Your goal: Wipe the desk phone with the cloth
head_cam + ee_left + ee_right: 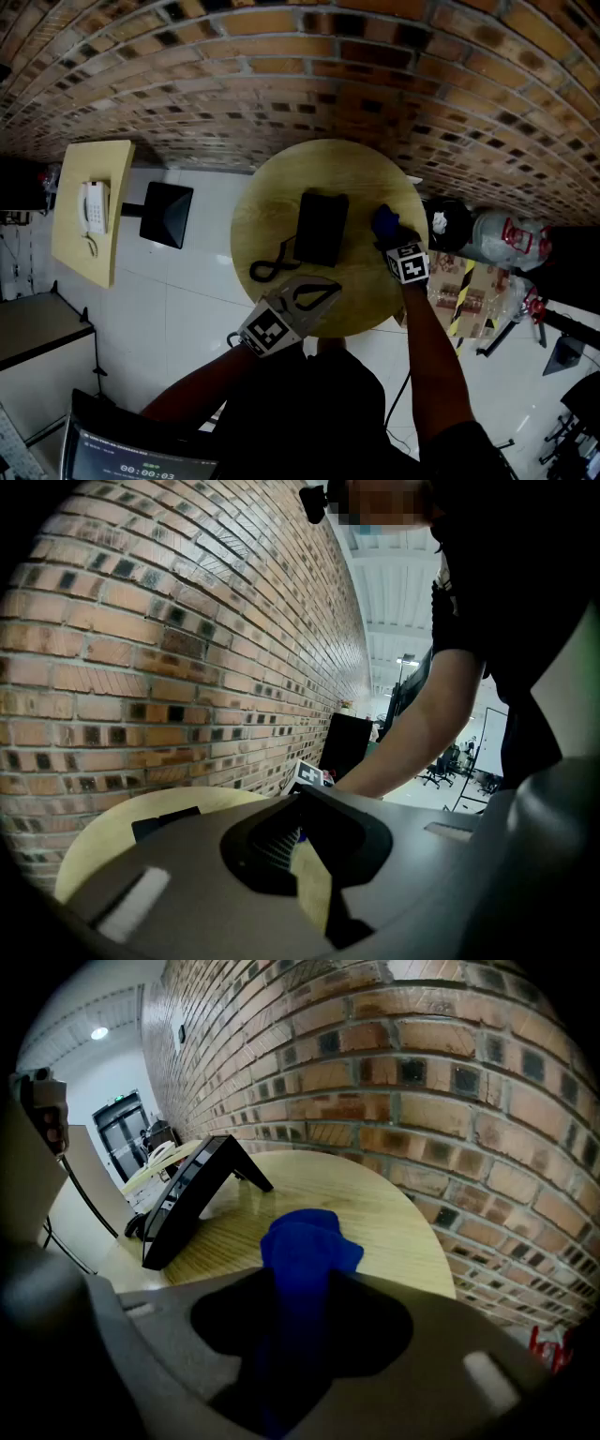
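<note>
The cloth (305, 1241) has its lower end hidden between the jaws

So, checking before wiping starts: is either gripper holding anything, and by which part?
The right gripper pinches the blue cloth by one bunched end; the left gripper holds nothing.

A red-brown brick wall (169, 621) fills the left and upper middle of the frame, curving away toward the centre. The grey plastic left gripper (302, 841) spans the bottom; inside its dark recess the jaws converge to meet at their tips, a thin wedge of pale wood showing between them and nothing held. At lower left lies the round pale wooden tabletop (103, 841), with a black flat object (164, 822) half hidden behind the gripper body. From the upper right a person's bare forearm (422, 724) reaches down to a black-and-white marker cube (309, 773) at centre. Behind it stands a tall black cabinet (347, 742).
</note>
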`<state>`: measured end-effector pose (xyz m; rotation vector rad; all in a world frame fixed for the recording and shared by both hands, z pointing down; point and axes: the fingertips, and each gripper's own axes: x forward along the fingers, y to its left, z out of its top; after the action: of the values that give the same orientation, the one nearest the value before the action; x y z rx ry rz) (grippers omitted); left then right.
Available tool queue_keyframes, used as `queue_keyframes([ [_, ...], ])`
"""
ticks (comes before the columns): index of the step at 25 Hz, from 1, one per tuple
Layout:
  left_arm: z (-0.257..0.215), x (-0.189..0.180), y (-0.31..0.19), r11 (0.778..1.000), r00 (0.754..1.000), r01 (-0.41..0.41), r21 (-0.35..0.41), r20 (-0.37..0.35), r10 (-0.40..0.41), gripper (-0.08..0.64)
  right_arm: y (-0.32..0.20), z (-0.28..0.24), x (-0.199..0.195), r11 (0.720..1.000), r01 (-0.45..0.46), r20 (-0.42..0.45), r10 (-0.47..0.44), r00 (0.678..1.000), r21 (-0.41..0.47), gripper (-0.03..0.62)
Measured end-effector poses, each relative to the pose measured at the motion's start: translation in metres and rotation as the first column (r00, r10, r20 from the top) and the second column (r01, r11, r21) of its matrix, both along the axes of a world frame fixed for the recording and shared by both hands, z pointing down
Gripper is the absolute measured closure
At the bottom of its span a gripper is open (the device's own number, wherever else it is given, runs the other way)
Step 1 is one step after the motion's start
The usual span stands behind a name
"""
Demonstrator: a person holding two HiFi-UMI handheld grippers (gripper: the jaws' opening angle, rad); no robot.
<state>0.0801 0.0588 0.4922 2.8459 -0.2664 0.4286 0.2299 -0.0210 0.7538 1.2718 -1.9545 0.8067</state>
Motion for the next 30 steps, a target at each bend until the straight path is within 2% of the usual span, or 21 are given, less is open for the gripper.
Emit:
queue_keyframes([
  [2,0.001,-0.001,0.002,1.000,1.000,0.000,0.000,0.000,0.000,0.558,0.002,-0.003,-0.002,1.000,0.007,-0.001,-0.007,1.000,-0.011,0.456],
  [4,0.003,-0.003,0.003,1.000,1.000,0.005,-0.002,0.001,-0.005,0.558,0.003,-0.005,-0.005,1.000,0.012,0.010,-0.012,1.000,-0.012,0.479],
  [9,0.000,-0.009,0.002,1.000,1.000,0.017,0.018,-0.008,-0.017,0.558,-0.001,-0.021,-0.016,1.000,0.026,0.064,-0.027,0.998,0.011,0.491],
  [13,-0.005,-0.015,-0.001,0.999,0.999,0.033,0.013,-0.021,-0.032,0.558,-0.017,-0.058,-0.040,0.992,0.073,0.091,-0.083,0.992,0.103,0.492],
  [15,-0.009,-0.018,-0.002,0.999,0.999,0.036,0.020,-0.028,-0.036,0.558,-0.028,-0.085,-0.058,0.979,0.120,0.092,-0.136,0.986,0.163,0.492],
  [18,-0.016,-0.024,-0.005,0.998,0.998,0.044,0.039,-0.037,-0.042,0.558,-0.046,-0.124,-0.092,0.945,0.217,0.073,-0.241,0.968,0.245,0.492],
  [21,-0.021,-0.033,-0.007,0.997,0.997,0.064,0.038,-0.044,-0.063,0.558,-0.062,-0.140,-0.123,0.908,0.309,0.033,-0.332,0.943,0.283,0.492],
  [23,-0.023,-0.041,-0.008,0.996,0.996,0.079,0.042,-0.043,-0.077,0.558,-0.070,-0.139,-0.139,0.897,0.344,0.015,-0.362,0.932,0.276,0.492],
  [26,-0.023,-0.055,-0.009,0.994,0.994,0.105,0.034,-0.045,-0.104,0.558,-0.076,-0.125,-0.152,0.898,0.374,-0.015,-0.381,0.924,0.233,0.492],
  [30,-0.022,-0.072,-0.008,0.991,0.990,0.133,0.025,-0.047,-0.132,0.558,-0.058,-0.100,-0.163,0.886,0.434,-0.045,-0.433,0.900,0.164,0.492],
])
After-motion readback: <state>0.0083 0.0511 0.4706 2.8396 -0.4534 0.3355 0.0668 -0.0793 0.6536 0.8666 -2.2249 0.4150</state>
